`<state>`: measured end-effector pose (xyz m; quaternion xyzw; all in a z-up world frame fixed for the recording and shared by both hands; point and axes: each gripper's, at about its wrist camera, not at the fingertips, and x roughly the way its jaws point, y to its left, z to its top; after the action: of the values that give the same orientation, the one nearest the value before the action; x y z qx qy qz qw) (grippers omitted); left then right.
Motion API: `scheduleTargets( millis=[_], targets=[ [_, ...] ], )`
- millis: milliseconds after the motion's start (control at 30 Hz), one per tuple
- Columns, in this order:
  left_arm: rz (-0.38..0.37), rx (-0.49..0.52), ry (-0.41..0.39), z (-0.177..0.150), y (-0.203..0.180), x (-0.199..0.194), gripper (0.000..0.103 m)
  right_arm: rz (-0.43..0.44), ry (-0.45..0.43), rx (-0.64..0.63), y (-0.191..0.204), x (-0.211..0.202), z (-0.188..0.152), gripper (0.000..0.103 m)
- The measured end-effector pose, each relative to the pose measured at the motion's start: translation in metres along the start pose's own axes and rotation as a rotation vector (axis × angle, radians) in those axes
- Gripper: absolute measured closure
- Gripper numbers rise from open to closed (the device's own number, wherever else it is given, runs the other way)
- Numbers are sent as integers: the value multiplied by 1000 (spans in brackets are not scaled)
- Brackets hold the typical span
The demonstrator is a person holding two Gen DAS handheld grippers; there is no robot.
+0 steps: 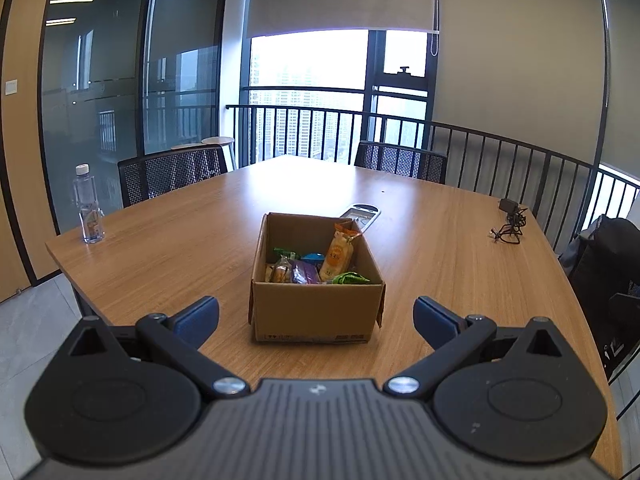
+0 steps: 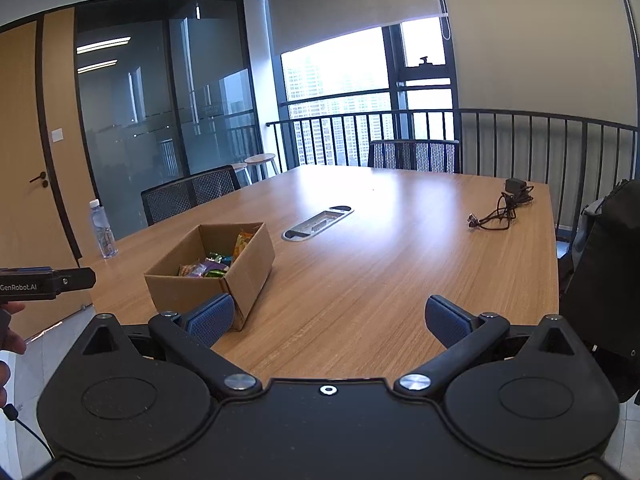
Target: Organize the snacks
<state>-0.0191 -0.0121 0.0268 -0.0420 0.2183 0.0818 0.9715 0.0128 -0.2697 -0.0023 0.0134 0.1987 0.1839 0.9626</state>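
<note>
Your left gripper [image 1: 316, 316] and right gripper [image 2: 329, 320] both gape wide, ribbed blue pads holding nothing. The square cardboard box [image 1: 316, 312] of crinkly snack packets [image 1: 338, 258] sits on the woodgrain tabletop [image 1: 440, 264], just beyond your left gripper.

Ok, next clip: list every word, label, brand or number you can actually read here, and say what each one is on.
"GenRobot.AI": white lettering on the side of the left gripper, seen in the right wrist view.
Orange snack packet standing in the cardboard box: printed characters, too small to read.
Cardboard box, front bottom edge: printed marks and stickers, too blurred to read.
Water bottle label: unreadable.
Wall plate by the door: no legible text.
</note>
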Motion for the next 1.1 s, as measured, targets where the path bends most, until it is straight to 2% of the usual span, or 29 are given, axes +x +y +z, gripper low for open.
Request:
scheduleTargets(
  millis=[1100],
  targets=[
    [-34, -15, 17, -12, -4, 0, 0, 21, -5, -6, 10, -6, -10, 0]
  ],
)
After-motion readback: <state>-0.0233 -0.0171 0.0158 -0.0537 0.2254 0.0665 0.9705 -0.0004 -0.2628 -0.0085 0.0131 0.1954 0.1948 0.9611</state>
